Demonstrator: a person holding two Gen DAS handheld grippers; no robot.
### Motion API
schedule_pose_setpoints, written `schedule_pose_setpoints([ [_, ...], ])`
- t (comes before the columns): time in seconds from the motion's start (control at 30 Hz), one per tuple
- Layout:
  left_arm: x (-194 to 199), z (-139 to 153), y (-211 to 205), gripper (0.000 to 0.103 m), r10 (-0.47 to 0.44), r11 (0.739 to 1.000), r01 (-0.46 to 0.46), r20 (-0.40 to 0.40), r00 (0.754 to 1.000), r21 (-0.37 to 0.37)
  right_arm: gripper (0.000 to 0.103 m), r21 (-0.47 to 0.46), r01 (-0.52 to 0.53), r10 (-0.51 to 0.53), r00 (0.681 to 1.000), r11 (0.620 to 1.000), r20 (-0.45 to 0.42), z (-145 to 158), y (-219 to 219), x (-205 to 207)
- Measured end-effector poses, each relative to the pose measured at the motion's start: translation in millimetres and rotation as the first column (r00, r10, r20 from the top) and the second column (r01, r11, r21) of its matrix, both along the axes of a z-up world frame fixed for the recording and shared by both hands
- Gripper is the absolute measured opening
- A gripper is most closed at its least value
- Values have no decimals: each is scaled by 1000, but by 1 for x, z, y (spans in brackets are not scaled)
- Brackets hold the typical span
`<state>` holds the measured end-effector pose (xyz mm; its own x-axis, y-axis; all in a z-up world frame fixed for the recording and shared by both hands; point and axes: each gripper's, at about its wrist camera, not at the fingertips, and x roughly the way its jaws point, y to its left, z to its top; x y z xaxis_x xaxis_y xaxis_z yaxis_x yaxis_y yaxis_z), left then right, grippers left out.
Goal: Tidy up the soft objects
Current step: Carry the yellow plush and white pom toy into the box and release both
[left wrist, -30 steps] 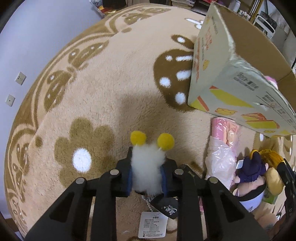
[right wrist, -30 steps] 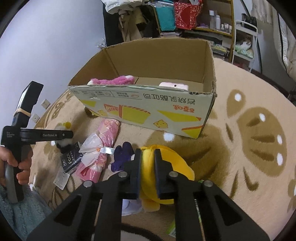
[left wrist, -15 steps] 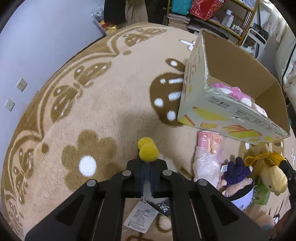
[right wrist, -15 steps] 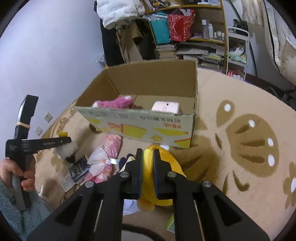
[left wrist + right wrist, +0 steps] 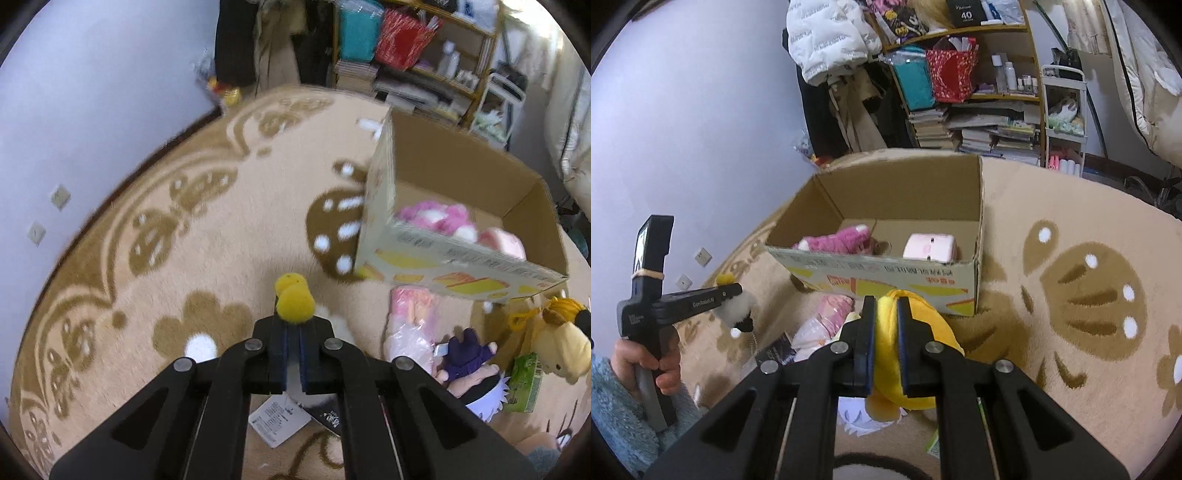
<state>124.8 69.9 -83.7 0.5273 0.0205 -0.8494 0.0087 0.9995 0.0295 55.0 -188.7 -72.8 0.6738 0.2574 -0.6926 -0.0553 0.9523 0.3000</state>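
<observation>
Gripper work was split between both hands at that moment. My left gripper was pinched nearly closed on a small white fluffy toy with two yellow pom-poms, its paper tags dangling beneath on a bead chain; the toy hung clear of the rug. My right gripper was clamped on the yellow plush, its jaws squeezed narrow around a fold of the soft body, and it too looked lifted off the rug.

The cardboard box stood open on the rug, far and to the right of my left gripper and straight ahead of the right one. A pink fluffy toy and a pale pink block-shaped plush already lay inside. On the rug just near of the box lay a pink bagged toy, a purple-haired doll and a green packet.

I judged the step to be the carry: both toys were grasped and raised, neither yet over the box. The next move called for bringing each gripper above the near wall, clearing the rim with tags and dangling parts, then opening over a free patch of the box floor. Right would be quicker; the left had farther to swing.
</observation>
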Motion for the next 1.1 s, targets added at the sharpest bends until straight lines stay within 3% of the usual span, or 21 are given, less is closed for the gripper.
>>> schedule_pose_setpoints([
  [0.2, -23, 51, -18, 4, -104, 994, 98, 211, 972, 38, 11, 17, 1, -2, 998, 1000, 55, 19, -2, -6],
  [0.47, -30, 109, -25, 4, -131, 990, 143, 322, 938, -16, 11, 18, -11, 9, 995, 1000, 100, 38, -2, -6],
  [0.77, -25, 165, -51, 4, -195, 979, 200, 444, 875, 36, 11, -1, -44, 43, 978, 999, 205, 79, 8, 10],
  [0.93, -10, 187, -64, 4, -196, 975, 220, 492, 848, 9, 11, -4, -45, 44, 963, 999, 266, 105, 11, 27],
  [1.1, 6, 188, -75, 4, -188, 972, 233, 503, 844, -28, 11, -3, -45, 44, 952, 999, 302, 122, 13, 43],
])
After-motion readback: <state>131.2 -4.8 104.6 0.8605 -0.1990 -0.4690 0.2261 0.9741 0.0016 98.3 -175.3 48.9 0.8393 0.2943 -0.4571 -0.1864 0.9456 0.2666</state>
